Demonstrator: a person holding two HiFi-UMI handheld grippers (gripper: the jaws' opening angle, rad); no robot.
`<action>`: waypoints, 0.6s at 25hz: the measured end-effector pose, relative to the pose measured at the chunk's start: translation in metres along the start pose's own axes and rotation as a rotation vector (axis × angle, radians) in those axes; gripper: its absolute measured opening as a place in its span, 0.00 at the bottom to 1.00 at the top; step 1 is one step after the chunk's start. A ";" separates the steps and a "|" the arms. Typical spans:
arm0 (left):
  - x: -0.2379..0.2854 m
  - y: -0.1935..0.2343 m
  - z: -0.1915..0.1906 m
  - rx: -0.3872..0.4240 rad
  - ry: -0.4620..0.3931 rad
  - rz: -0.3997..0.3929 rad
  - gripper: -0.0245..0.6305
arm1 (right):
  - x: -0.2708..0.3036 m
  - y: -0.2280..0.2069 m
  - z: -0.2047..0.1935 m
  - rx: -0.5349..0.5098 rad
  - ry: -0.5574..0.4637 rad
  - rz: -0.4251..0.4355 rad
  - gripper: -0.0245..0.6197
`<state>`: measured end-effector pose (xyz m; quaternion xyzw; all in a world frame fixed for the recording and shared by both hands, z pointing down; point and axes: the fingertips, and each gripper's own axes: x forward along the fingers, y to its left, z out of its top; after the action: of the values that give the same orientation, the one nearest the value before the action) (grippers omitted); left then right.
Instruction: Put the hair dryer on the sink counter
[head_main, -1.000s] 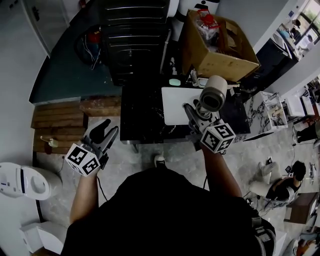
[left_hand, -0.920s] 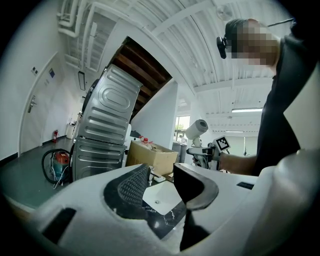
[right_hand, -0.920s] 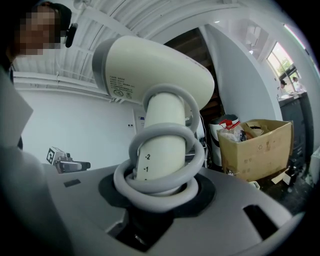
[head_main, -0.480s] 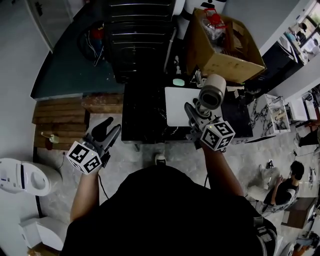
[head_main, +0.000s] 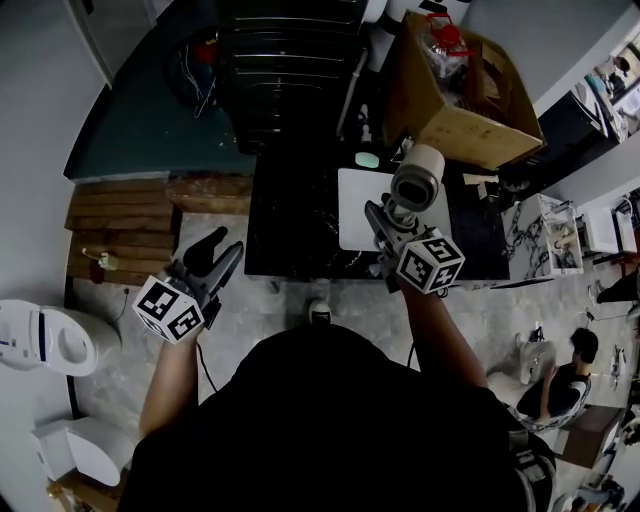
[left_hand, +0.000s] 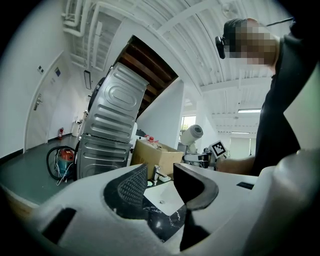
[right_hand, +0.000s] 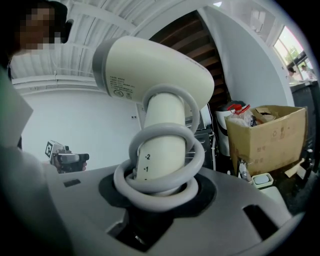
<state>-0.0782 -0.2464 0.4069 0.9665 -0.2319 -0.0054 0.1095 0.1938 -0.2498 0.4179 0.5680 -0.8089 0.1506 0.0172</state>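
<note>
We see the black sink counter, a cardboard box at its far right side, and the white basin set in its top. We hold the hair dryer upright in the air over the basin, so it is not resting on the counter. The right gripper pinches its handle, where the grey cord is wound in loops. The left gripper is near the counter's left front corner, its jaws spread with nothing between them.
</note>
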 end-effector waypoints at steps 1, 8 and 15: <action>0.000 0.002 -0.001 -0.001 0.001 0.003 0.30 | 0.004 -0.001 -0.002 0.002 0.007 0.003 0.32; 0.003 0.015 -0.009 -0.023 0.011 0.031 0.30 | 0.031 -0.014 -0.027 0.019 0.070 0.010 0.32; 0.012 0.027 -0.015 -0.052 0.027 0.058 0.30 | 0.059 -0.033 -0.064 0.074 0.143 0.013 0.32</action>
<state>-0.0788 -0.2718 0.4275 0.9563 -0.2579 0.0050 0.1378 0.1944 -0.2966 0.4980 0.5510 -0.8031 0.2207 0.0529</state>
